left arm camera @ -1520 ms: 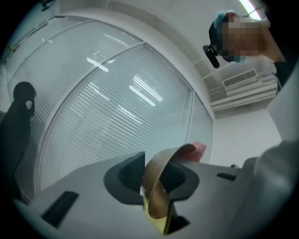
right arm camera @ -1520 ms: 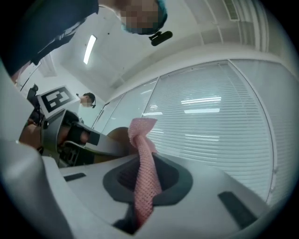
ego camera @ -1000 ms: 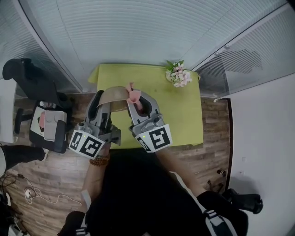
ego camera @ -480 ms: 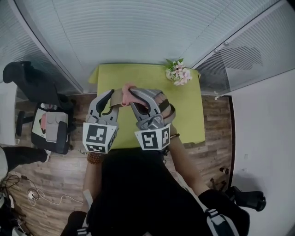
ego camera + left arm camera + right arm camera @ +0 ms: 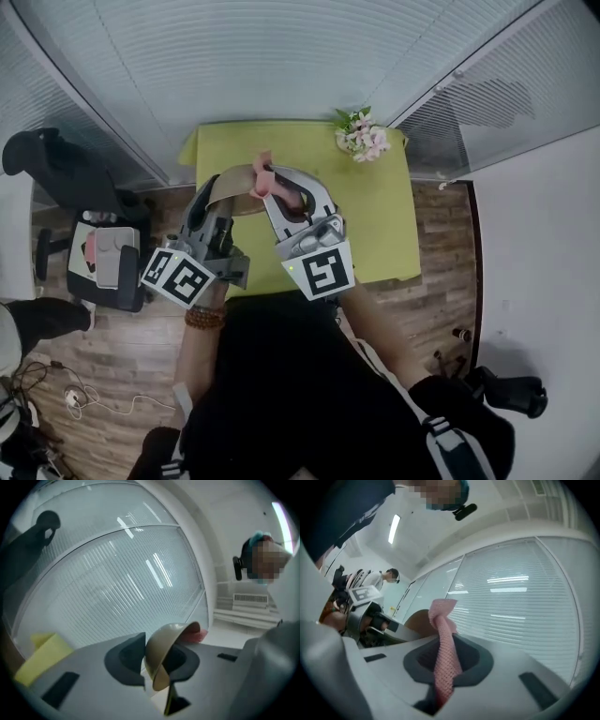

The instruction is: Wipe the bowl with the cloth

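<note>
Two grippers: both are loaded and raised close together over the near edge of the table (image 5: 375, 225), at about 11 o'clock from the middle of the head view.
Left gripper (image 5: 217, 190): the jaws are clamped on the rim of the bowl (image 5: 236, 184), one pad inside the wall and one outside. The bowl is held off the table and tipped on its side.
Right gripper (image 5: 270, 187): the jaws are pressed together on a bunched strip of the cloth (image 5: 263, 171), with a loose tuft sticking out past the tips.
Cloth to bowl: the cloth is at 3 o'clock of the bowl, touching or just beside its rim; which one cannot be told.
Risk, bowl: a rim pinch is a thin hold. A hard push from the cloth could lever the bowl round in the jaws or out of them, and it would drop.
Risk, cloth: only the small tuft reaches out, so the hard jaw tips may knock the bowl instead of wiping it.
Risk, flowers (image 5: 361, 139): at 1 o'clock on the table and well apart, so there is little danger.
</note>
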`<state>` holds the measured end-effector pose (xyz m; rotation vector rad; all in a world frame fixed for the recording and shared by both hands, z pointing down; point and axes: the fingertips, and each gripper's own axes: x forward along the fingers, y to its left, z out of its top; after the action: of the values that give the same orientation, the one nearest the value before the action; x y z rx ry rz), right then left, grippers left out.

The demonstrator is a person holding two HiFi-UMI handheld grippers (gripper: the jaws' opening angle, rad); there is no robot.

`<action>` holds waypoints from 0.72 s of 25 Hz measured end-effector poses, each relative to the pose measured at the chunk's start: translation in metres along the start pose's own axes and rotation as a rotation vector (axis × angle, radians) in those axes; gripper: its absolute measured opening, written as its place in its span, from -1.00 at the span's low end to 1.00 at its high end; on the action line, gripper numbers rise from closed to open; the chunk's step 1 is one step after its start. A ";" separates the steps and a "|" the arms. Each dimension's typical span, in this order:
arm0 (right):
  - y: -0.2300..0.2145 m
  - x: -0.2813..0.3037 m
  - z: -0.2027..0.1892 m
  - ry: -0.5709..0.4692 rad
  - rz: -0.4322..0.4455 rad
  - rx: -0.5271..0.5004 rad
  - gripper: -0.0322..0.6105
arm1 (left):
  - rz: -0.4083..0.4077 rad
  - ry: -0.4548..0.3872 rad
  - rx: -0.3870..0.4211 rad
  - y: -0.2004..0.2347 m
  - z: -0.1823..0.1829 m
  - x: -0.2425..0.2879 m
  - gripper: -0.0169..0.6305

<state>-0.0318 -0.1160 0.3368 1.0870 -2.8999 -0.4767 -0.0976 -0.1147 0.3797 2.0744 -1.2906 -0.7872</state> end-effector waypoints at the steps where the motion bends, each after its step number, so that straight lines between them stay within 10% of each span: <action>1: -0.001 0.001 0.003 -0.030 -0.009 0.058 -0.84 | -0.015 -0.019 -0.070 0.003 -0.001 0.000 -0.73; 5: -0.004 0.004 -0.011 0.031 0.011 0.017 -0.82 | -0.058 0.046 -0.134 0.012 -0.022 0.004 -0.68; 13: 0.020 -0.008 -0.044 0.225 0.127 -0.647 -0.84 | 0.102 0.441 0.745 0.017 -0.060 0.011 -0.71; 18: 0.018 -0.007 -0.037 0.201 0.096 -0.612 -0.84 | 0.069 0.376 0.494 0.014 -0.051 0.011 -0.76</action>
<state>-0.0342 -0.1093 0.3782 0.8328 -2.3596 -1.0799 -0.0647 -0.1225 0.4216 2.3855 -1.4244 -0.0269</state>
